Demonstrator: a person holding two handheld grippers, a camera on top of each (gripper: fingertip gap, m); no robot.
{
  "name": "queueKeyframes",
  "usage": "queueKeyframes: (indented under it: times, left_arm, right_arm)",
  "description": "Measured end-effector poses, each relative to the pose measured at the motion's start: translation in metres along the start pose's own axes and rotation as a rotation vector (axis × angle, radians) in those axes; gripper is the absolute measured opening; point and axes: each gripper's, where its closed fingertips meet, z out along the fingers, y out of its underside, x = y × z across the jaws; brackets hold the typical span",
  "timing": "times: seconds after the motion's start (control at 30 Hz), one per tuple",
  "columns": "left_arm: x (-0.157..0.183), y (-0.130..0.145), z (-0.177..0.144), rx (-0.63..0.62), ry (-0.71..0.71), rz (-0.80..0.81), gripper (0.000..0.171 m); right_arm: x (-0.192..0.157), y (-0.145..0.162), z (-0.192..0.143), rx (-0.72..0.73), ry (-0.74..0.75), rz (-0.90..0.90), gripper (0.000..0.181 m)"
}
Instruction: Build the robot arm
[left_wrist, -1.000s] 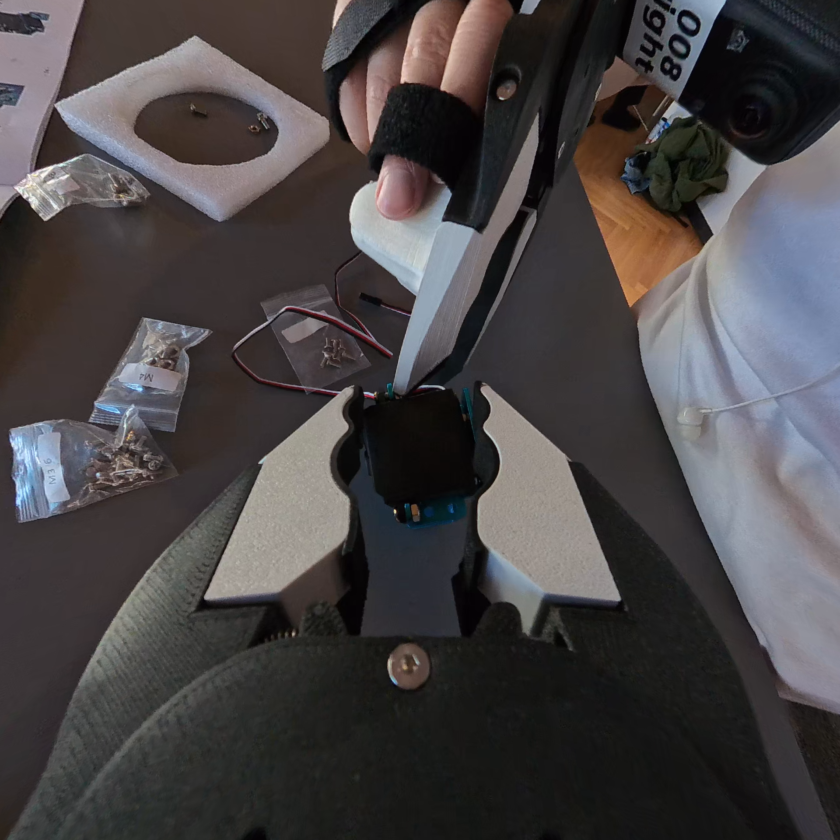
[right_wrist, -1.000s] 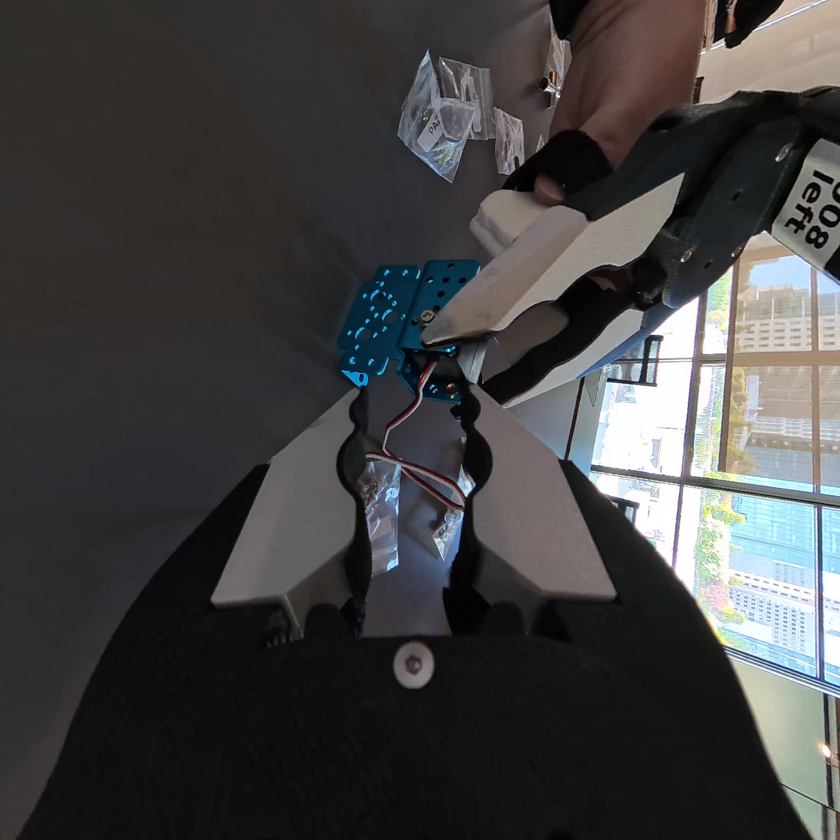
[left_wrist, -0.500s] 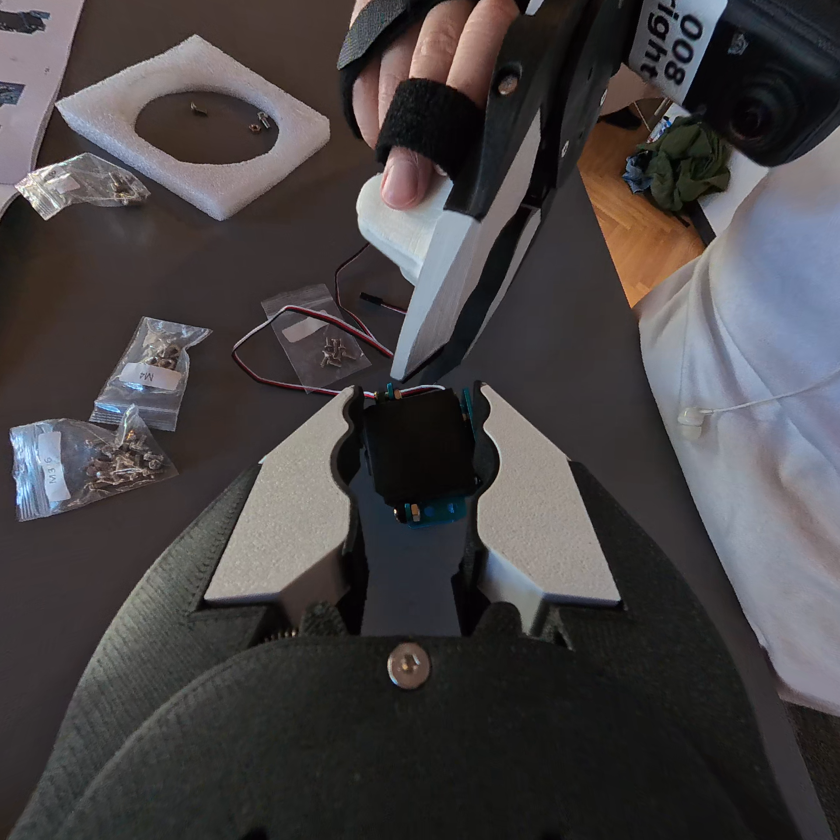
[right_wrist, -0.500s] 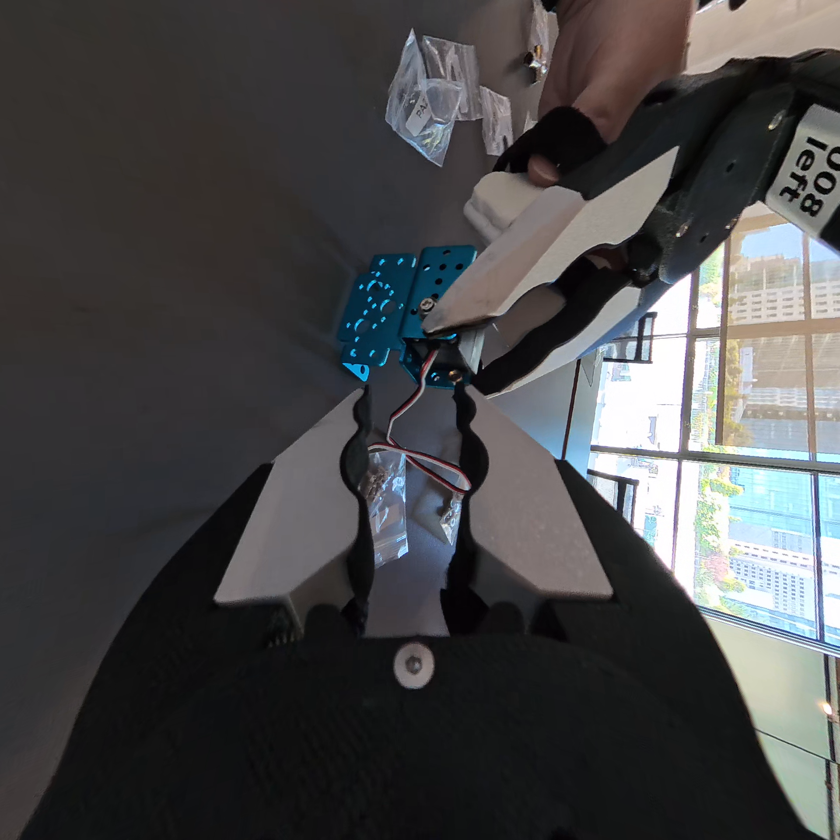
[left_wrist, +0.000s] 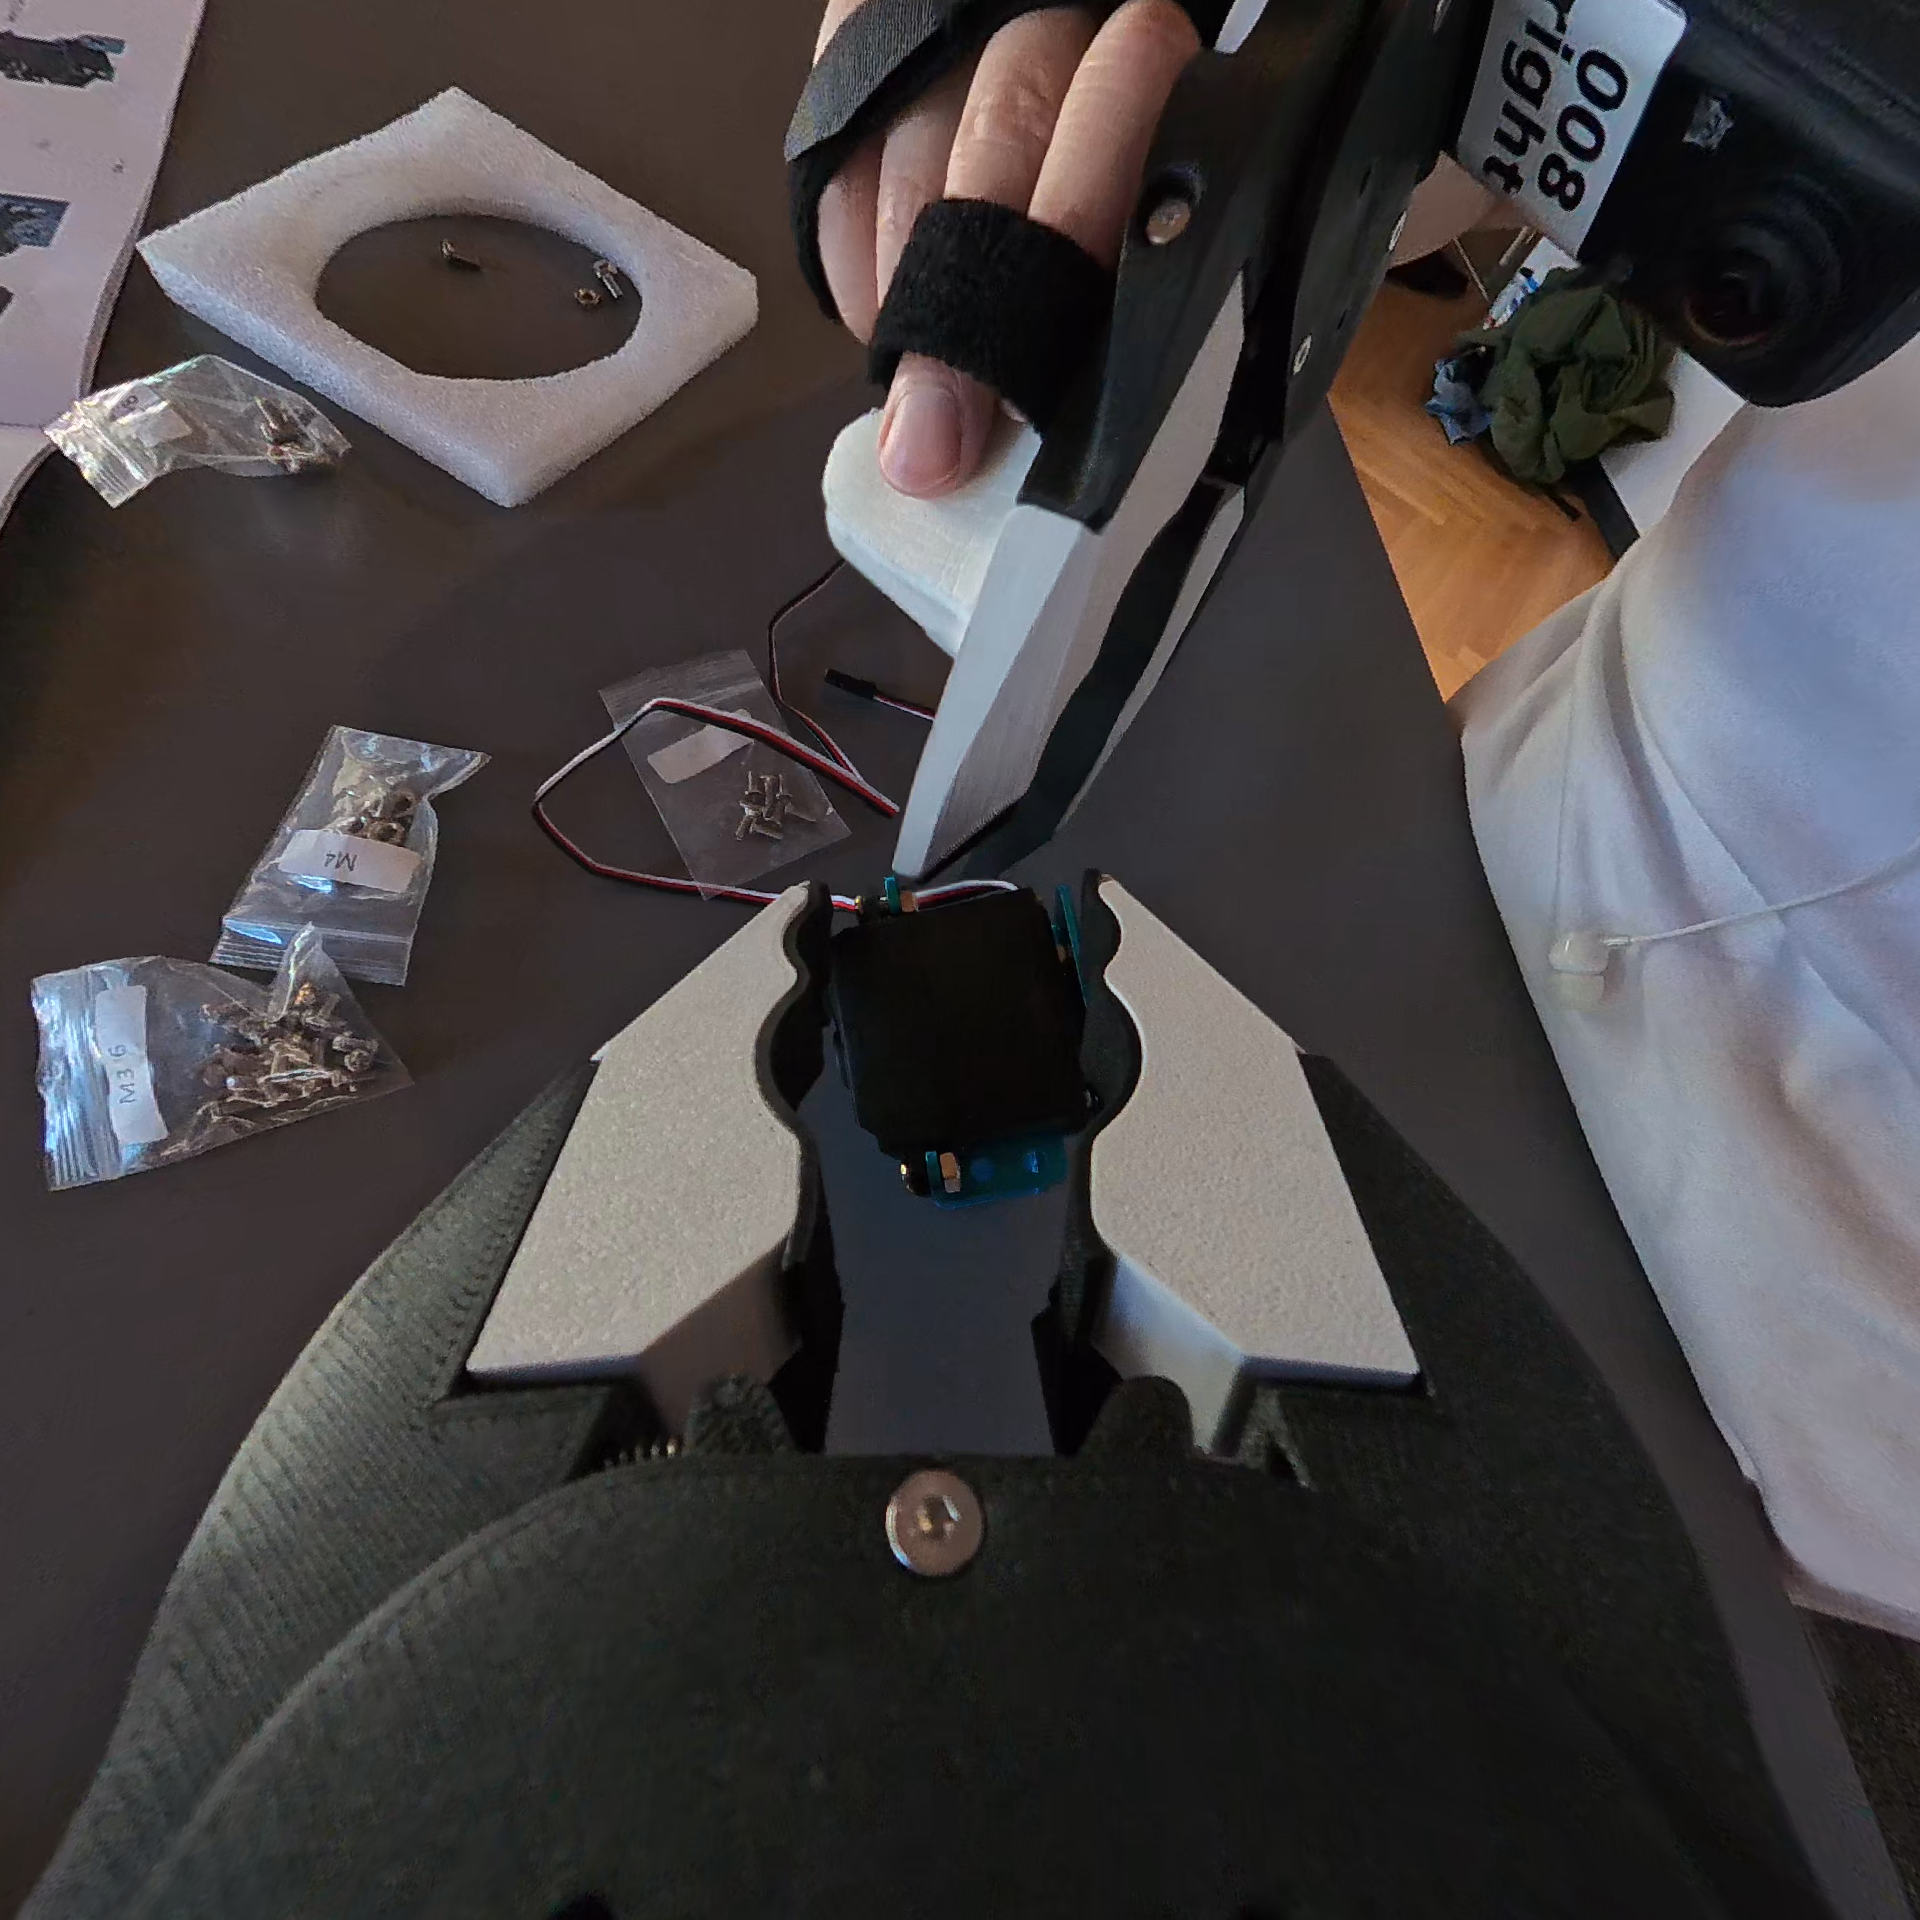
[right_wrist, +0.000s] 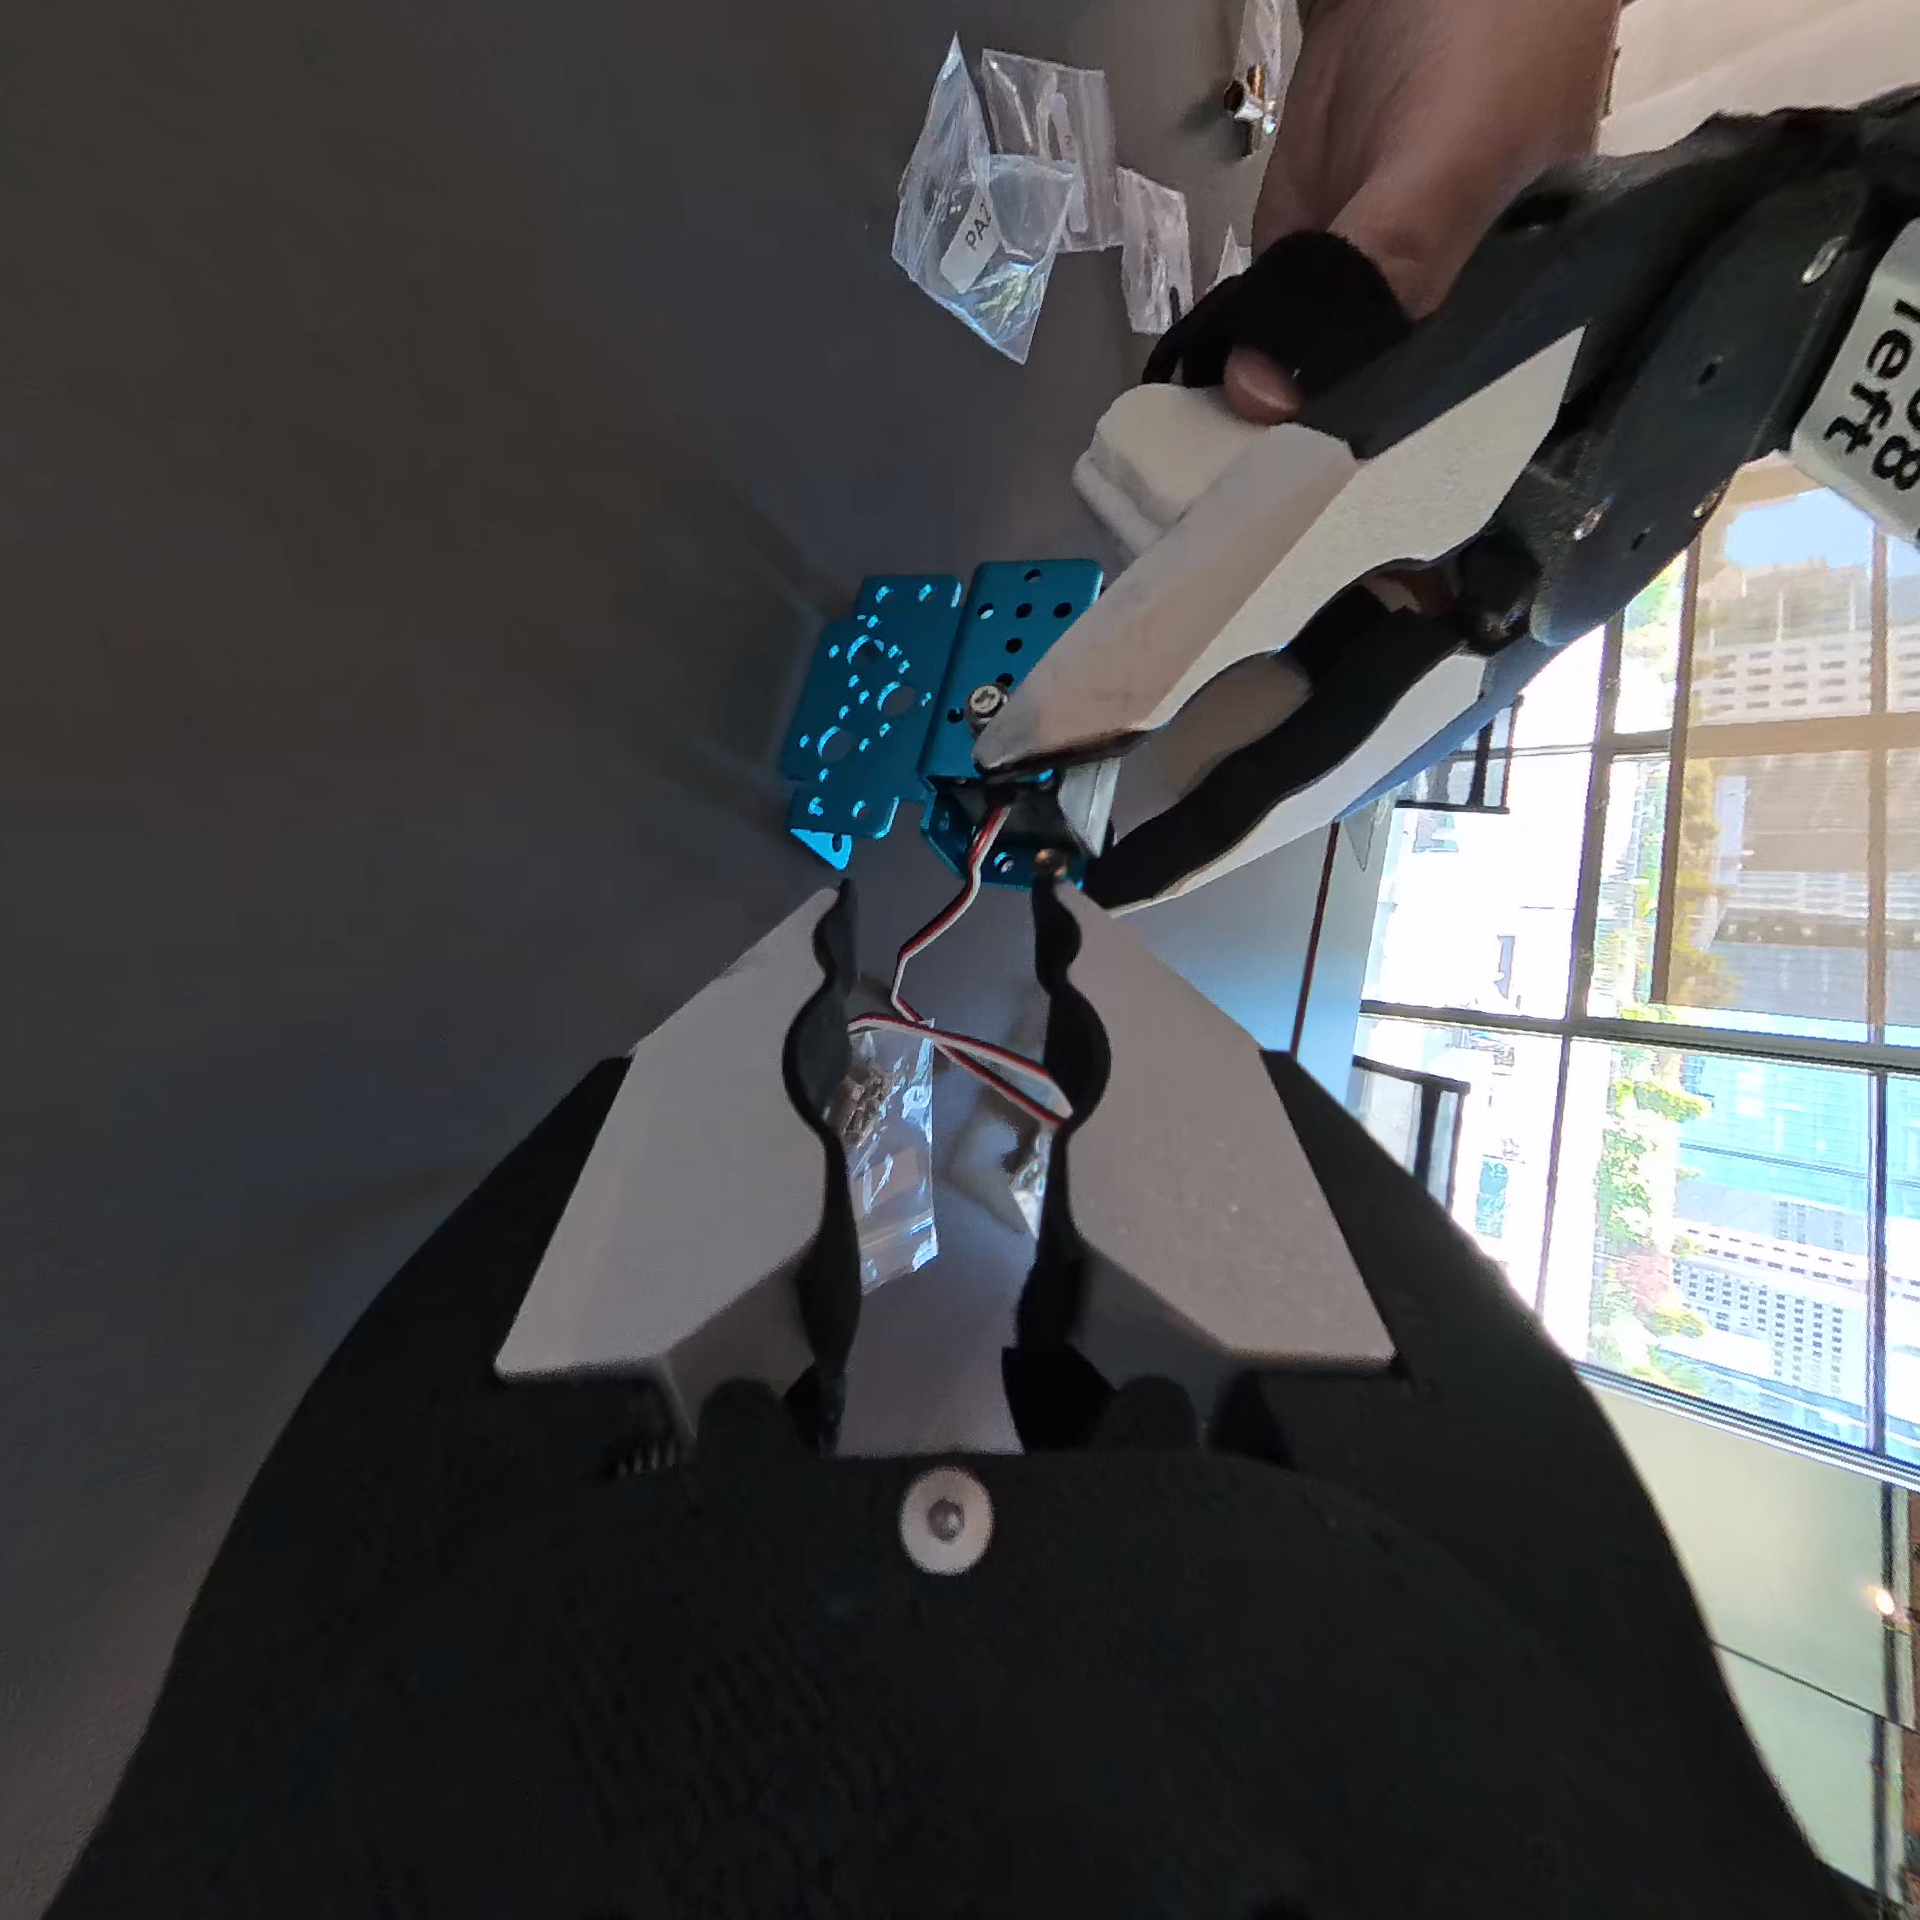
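Your left claw (left_wrist: 951, 904) is clenched on the black servo (left_wrist: 951, 1023) in its blue bracket (right_wrist: 1003, 675), just above the dark bench (left_wrist: 520, 582). Your right claw (right_wrist: 940, 899) is released, empty, its tips just beyond the servo where the striped wire (right_wrist: 935, 940) leaves. Screw bags (left_wrist: 332, 852) lie to the left.

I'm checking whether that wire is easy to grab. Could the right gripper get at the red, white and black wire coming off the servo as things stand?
Probably yes. The right gripper is open and empty, and the wire runs up between its fingertips, unobstructed. The left gripper, shut on the servo, sits just beyond.
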Motion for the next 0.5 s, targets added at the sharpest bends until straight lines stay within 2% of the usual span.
queueKeyframes:
  times: [0.5]
  left_arm:
    - [-0.0006, 0.0002, 0.0006, 0.005, -0.002, 0.004, 0.049]
  right_arm:
    - [0.0016, -0.0025, -0.0012, -0.011, 0.016, 0.029, 0.037]
